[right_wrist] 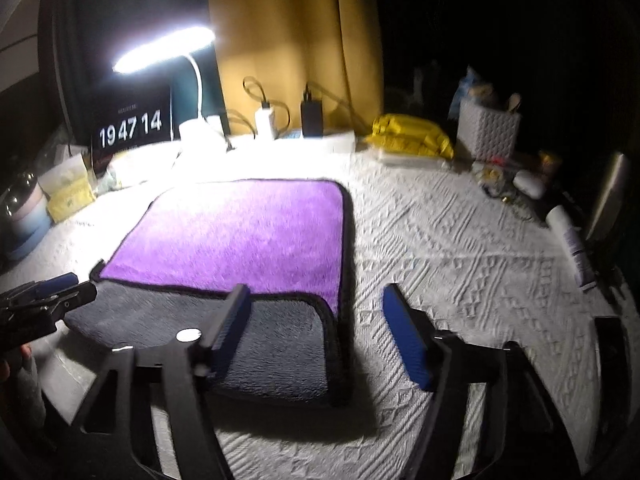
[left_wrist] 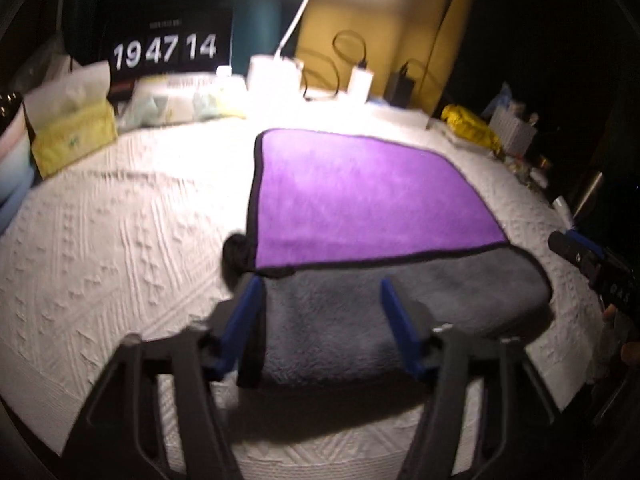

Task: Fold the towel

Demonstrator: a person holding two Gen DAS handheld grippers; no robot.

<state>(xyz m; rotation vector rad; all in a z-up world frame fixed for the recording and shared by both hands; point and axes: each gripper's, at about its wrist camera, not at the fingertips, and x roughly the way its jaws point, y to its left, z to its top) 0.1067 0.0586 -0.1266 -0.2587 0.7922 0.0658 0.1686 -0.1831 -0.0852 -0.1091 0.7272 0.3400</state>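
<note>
A purple towel (left_wrist: pixel 360 196) with a black hem lies on the white textured cloth (left_wrist: pixel 120 220). Its near edge is folded over, showing the grey underside (left_wrist: pixel 380 312). It also shows in the right wrist view (right_wrist: pixel 240 232), with the grey flap (right_wrist: pixel 260 340) nearest. My left gripper (left_wrist: pixel 320 300) is open and empty, its blue fingers over the left part of the grey flap. My right gripper (right_wrist: pixel 316 316) is open and empty, its left finger above the flap's right corner and its right finger over the cloth. The right gripper shows at the right edge of the left wrist view (left_wrist: pixel 588 264).
A lit desk lamp (right_wrist: pixel 164 50) and a clock display (right_wrist: pixel 130 128) stand at the back. A tissue pack (left_wrist: pixel 72 136) sits at the left. A yellow bag (right_wrist: pixel 412 136), a white basket (right_wrist: pixel 488 130) and small clutter line the right.
</note>
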